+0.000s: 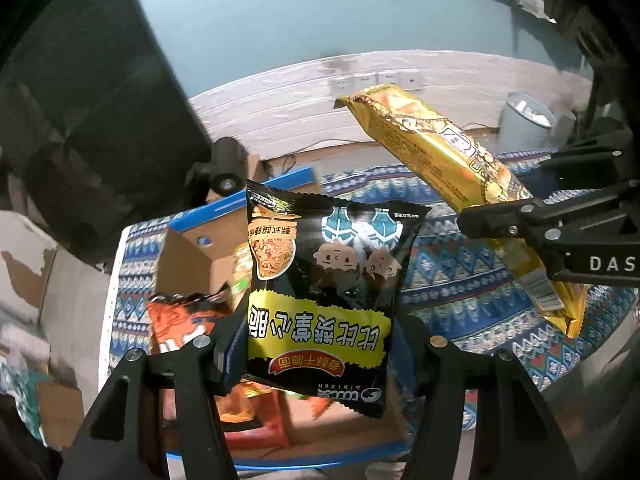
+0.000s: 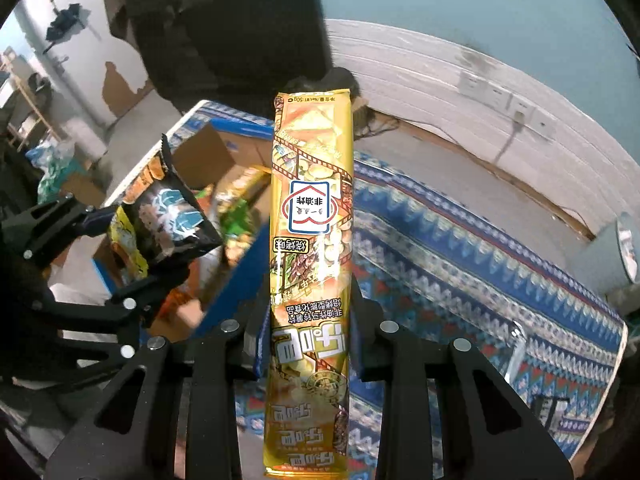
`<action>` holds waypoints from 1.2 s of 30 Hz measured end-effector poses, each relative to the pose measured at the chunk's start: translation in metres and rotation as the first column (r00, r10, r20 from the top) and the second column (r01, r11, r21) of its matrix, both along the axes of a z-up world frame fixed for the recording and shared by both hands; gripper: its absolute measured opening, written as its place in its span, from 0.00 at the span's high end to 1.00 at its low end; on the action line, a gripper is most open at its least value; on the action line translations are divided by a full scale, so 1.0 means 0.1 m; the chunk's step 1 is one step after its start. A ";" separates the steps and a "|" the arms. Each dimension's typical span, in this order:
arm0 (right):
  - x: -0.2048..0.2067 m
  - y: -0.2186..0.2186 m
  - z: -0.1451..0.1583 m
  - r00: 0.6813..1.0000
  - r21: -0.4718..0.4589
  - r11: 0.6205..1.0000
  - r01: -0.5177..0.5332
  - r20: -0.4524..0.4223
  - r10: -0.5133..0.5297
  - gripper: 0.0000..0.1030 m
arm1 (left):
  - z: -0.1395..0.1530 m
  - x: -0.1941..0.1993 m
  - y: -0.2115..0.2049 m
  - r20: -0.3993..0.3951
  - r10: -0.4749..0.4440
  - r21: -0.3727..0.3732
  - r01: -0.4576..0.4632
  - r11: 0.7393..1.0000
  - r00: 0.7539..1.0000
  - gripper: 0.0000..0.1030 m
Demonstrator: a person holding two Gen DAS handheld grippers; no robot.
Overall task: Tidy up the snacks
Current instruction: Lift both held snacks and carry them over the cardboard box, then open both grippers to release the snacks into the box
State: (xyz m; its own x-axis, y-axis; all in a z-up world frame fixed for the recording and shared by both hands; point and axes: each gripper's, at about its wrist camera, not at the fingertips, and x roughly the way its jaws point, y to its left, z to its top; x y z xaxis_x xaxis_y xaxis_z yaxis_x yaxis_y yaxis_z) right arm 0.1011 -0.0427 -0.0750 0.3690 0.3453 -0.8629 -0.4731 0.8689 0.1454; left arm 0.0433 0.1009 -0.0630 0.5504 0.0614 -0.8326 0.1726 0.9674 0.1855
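Here left tool (image 1: 320,344) grips black packet (image 1: 328,280), right tool (image 2: 310,344) yellow pack (image 2: 312,216)

Left claw (image 1: 316,344) and right claw (image 2: 310,344) tilt downward, each clamped on something.

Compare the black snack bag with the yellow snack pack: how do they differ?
The black snack bag is squarish and puffy; the yellow snack pack is long and narrow. The left gripper holds the bag, the right gripper the pack. Both hang above the patterned cloth, printing upside down.
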 end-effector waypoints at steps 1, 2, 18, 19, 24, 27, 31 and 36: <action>0.01 0.05 0.00 1.000 0.003 1.000 -0.007 -0.002 0.007 0.72 | 0.00 0.00 0.06 0.001 0.011 0.000 -0.011 1.000 1.000 0.41; 0.04 0.12 0.00 1.000 0.008 1.000 -0.017 -0.004 0.017 0.72 | -0.01 0.00 0.14 0.004 0.028 -0.001 -0.028 1.000 1.000 0.41; 0.23 0.95 -0.11 0.993 0.038 0.994 -0.107 -0.039 0.109 0.72 | -0.25 0.02 0.98 -0.051 0.223 -0.014 -0.224 0.974 0.973 0.41; 0.25 1.00 -0.13 0.993 0.039 0.993 -0.111 -0.046 0.113 0.72 | -0.27 0.01 1.01 -0.055 0.229 -0.012 -0.230 0.973 0.972 0.40; 0.33 1.16 -0.24 0.991 0.040 0.993 -0.110 -0.072 0.112 0.72 | -0.33 0.00 1.13 -0.064 0.261 -0.004 -0.261 0.965 0.963 0.40; 0.36 1.22 -0.30 0.990 0.039 0.994 -0.103 -0.089 0.106 0.71 | -0.35 0.00 1.17 -0.087 0.277 -0.016 -0.279 0.960 0.957 0.40; 0.40 1.24 -0.34 0.990 0.044 0.995 -0.087 -0.108 0.092 0.63 | -0.35 0.02 1.17 -0.104 0.280 -0.034 -0.285 0.958 0.954 0.35; 0.40 1.21 -0.30 0.991 0.042 0.995 -0.086 -0.099 0.090 0.60 | -0.29 0.02 1.14 -0.074 0.281 -0.019 -0.283 0.959 0.957 0.24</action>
State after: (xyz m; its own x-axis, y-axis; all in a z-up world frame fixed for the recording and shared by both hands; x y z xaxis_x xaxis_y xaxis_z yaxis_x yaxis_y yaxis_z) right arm 0.1408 0.0786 -0.1046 0.2473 0.4053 -0.8801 -0.5286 0.8177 0.2280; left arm 0.0449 0.2150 -0.0923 0.4545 0.1805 -0.8722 -0.0964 0.9835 0.1533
